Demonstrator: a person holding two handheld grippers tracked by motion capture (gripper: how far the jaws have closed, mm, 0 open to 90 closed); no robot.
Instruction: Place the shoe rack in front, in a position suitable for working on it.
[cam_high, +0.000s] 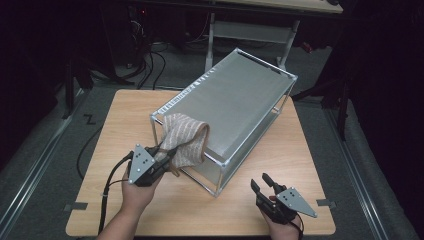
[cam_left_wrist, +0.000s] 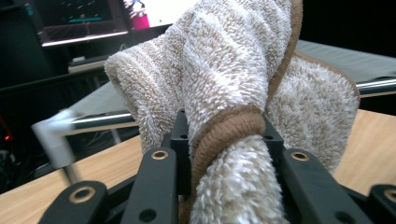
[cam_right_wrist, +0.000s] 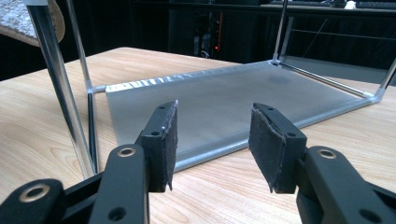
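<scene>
Beige, striped terry towel with a brown hem hangs over the near top corner of the silver metal-framed rack with grey mesh shelves, which stands on the light wooden worktop. The left tongs are clamped on a bunched fold of the towel; in the left gripper view the brown hem loops between the two black jaws. The right tongs hover low over the worktop just beside the rack's near corner, jaws apart and holding nothing, facing the lower mesh shelf. No readable writing or labels show on anything.
</scene>
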